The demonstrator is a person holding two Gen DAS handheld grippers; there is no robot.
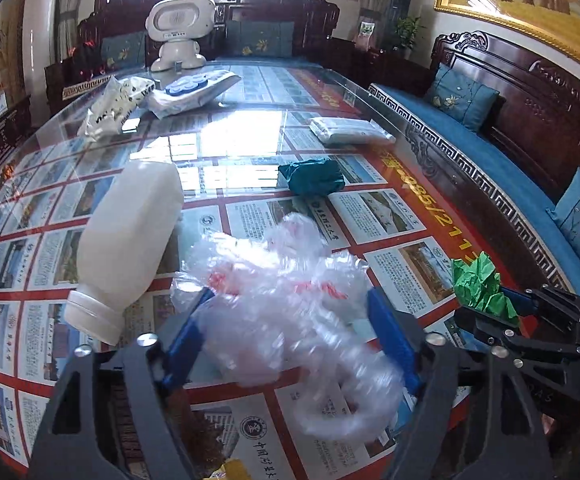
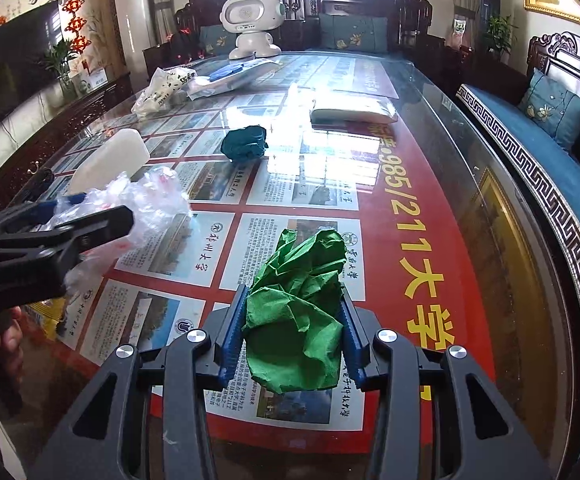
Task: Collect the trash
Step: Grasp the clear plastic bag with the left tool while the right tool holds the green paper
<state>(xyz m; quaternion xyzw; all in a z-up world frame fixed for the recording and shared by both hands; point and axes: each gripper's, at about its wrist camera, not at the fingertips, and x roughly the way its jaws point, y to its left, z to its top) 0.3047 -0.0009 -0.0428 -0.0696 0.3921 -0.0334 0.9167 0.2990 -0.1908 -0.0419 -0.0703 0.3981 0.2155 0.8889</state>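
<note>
My left gripper has its blue fingers around a crumpled clear plastic bag held over the glass table; the bag looks blurred. It also shows in the right wrist view, beside the left gripper. My right gripper is shut on a crumpled green paper, also seen in the left wrist view. A white plastic bottle lies on its side to the left. A dark teal wad lies farther back.
The glass table top covers printed posters. At the far end stand a white robot toy, white packets, a blue-and-white pack and a white pouch. A wooden bench with blue cushions runs along the right.
</note>
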